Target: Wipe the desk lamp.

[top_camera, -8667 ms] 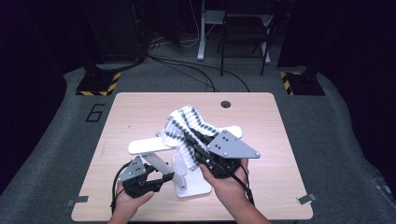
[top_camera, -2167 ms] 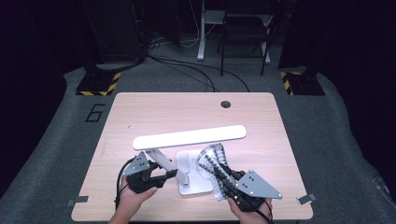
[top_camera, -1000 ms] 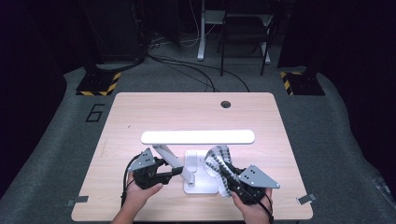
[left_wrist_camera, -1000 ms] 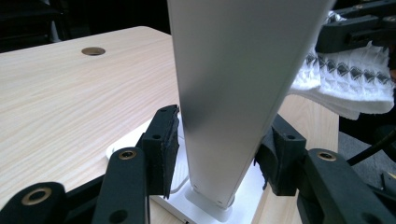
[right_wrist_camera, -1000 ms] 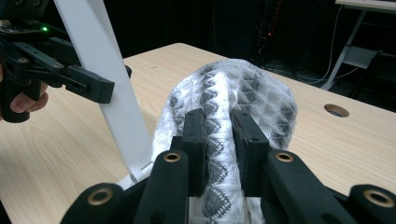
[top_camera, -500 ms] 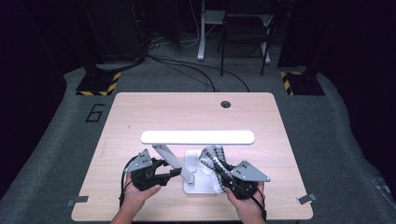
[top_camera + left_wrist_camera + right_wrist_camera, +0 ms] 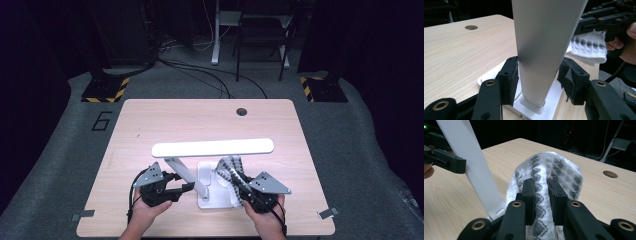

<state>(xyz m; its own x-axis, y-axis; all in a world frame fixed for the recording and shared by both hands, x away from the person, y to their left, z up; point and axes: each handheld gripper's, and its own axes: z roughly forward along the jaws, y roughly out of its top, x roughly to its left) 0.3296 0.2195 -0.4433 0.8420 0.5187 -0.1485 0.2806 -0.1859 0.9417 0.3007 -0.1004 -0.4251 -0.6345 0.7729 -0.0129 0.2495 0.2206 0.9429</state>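
Beside table [image 7: 150, 125], floor numeral "6" [image 7: 102, 120], right claw [image 7: 540, 192] pinching patterned cloth [image 7: 554, 167]

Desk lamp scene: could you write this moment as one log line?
left gripper: around lamp arm | right gripper: shut on patterned cloth | cloth: on lamp base

The cloth [image 7: 231, 172] has come off the lamp head [image 7: 213, 147] (it was draped over it at first) and now sits bunched at the base's [image 7: 212, 192] 3 o'clock side, pinched in the right gripper [image 7: 245, 192]. The left gripper [image 7: 184, 187] has closed in around the lamp arm [image 7: 184, 175].
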